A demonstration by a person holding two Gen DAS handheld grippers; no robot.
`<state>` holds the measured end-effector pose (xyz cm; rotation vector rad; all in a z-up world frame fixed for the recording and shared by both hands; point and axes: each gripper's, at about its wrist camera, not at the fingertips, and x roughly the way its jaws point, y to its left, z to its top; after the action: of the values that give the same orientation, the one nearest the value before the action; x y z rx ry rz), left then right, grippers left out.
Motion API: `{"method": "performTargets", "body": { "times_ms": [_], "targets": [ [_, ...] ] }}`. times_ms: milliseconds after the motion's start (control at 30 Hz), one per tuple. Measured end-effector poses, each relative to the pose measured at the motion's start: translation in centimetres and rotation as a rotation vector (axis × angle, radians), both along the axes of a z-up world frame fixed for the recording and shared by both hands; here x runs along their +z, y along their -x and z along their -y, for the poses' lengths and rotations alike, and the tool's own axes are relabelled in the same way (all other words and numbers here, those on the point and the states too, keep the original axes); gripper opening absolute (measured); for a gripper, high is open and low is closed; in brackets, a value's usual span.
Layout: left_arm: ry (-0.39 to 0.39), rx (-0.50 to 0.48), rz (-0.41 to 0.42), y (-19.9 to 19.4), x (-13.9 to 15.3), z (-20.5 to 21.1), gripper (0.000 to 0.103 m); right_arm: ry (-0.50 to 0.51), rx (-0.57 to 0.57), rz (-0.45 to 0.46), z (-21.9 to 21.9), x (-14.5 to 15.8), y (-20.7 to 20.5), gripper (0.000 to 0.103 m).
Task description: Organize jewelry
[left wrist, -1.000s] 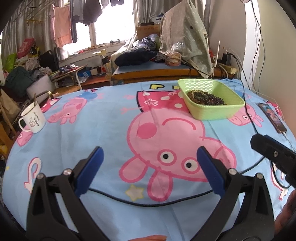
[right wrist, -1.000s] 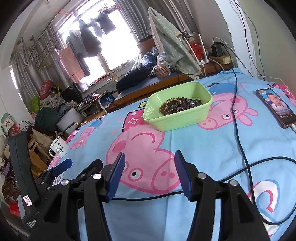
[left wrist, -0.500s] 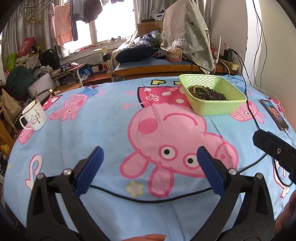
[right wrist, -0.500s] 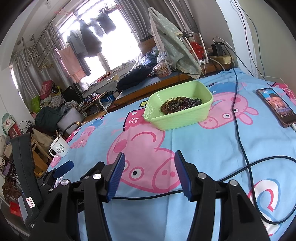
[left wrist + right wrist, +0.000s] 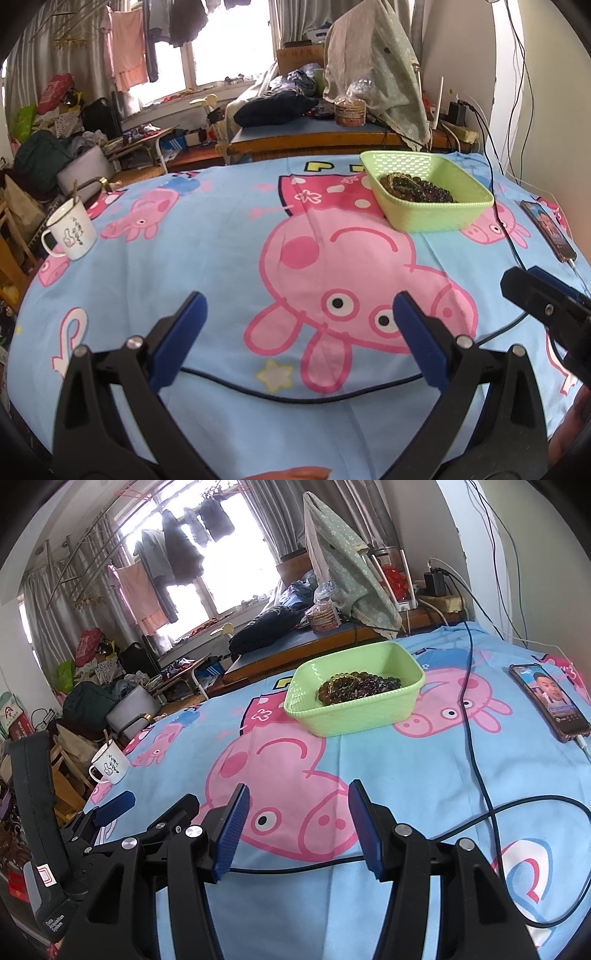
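Lying heaped inside the light green perforated plastic basket [image 5: 354, 716], the dark beaded bracelets [image 5: 356, 686] are judged light, limp and liable to tangle; glossy beads may slip, so a single strand is best pinched at the top of the heap. The left gripper [image 5: 295, 325] is held wide open and empty, well short of the basket. The right gripper [image 5: 295, 819] is held partly open, nothing between its pads.
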<state>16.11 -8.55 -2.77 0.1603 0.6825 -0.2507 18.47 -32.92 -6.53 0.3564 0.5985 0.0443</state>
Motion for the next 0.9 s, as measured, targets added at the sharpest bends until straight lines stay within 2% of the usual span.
{"method": "performTargets", "body": {
  "times_ms": [400,900],
  "targets": [
    [-0.011,0.004,-0.016,-0.2,-0.4,0.0,0.097,0.069,-0.075,-0.001,1.0,0.5,0.0,0.027],
    [-0.031,0.014,-0.021,-0.3,-0.7,0.1,0.097,0.072,-0.07,-0.018,1.2,-0.1,-0.4,0.027]
  ]
}}
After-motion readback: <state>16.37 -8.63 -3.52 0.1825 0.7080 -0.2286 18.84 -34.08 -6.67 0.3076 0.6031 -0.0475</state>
